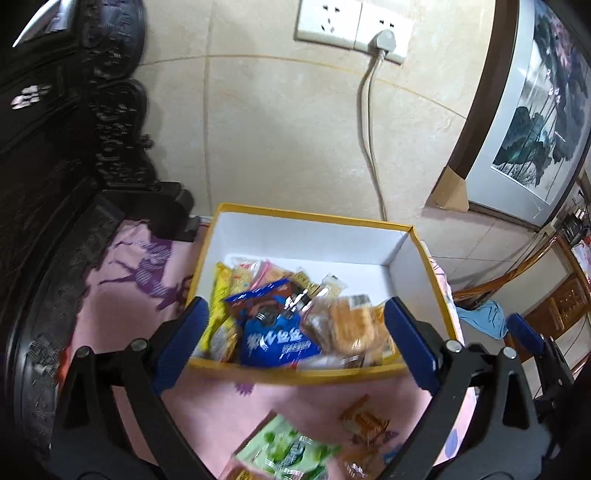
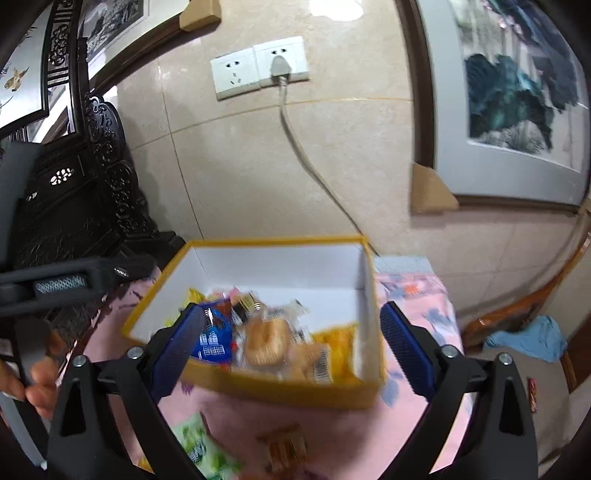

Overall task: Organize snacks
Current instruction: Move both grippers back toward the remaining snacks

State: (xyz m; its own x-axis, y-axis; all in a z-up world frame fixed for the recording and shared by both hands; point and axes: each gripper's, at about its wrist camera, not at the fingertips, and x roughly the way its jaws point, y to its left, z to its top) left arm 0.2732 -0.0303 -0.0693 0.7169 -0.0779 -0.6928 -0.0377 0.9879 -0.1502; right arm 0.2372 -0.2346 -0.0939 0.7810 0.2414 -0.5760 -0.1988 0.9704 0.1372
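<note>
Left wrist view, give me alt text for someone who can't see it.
An open yellow box on a pink cloth holds wrapped snacks, including a blue packet. The left hand-held gripper hangs over it, open and empty. A green packet and an orange packet lie on the cloth outside the box.

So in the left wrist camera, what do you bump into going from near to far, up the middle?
Green snack packet → pink cloth → yellow box front wall → blue snack bag → box's white back wall → wall socket.
</note>
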